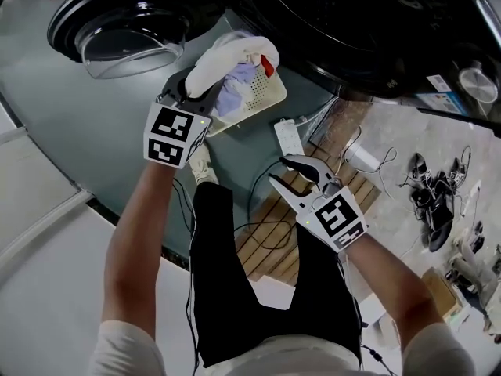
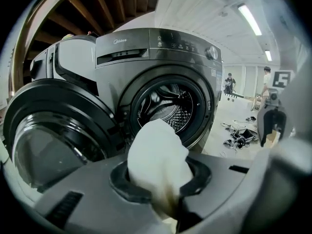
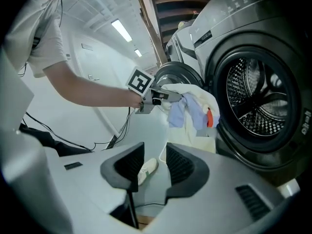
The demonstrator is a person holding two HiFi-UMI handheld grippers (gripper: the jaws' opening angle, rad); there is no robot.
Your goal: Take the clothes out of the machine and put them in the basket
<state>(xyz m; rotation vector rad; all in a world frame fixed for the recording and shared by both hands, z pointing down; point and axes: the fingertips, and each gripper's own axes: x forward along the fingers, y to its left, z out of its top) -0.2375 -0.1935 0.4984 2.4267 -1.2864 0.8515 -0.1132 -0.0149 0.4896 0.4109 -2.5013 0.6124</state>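
Grips a wad of white cloth (image 1: 232, 56) in the left gripper (image 1: 196, 92), jaws pinched hard on it, with a lavender piece (image 1: 233, 94) and a flash of red dangling from the same bunch. Holds that bunch over the near end of the cream perforated basket (image 1: 264, 94), which lies at about 1 o'clock from the fingertips in the head view. Cannot tell whether touching the rim or just above it.

Shows the basket's long axis running from about 8 o'clock to 2 o'clock, directly below the open drum (image 1: 352, 14) at 12 o'clock, with the open door (image 1: 129, 22) off at 10 o'clock.

Carries nothing in the right gripper (image 1: 279, 170): jaws parted, with only a white shoe (image 3: 147, 170) on the floor far beyond the gap. Hovers well apart from the basket, at about 5 o'clock of it, so plainly the farther hand.

Probably calls for a short push toward 1 o'clock with the left hand, a drop along the basket's length, then a release. Seems close to done for this bunch. Cannot tell whether more remains inside the drum. Risks leaving a trailing end draped over the near rim.
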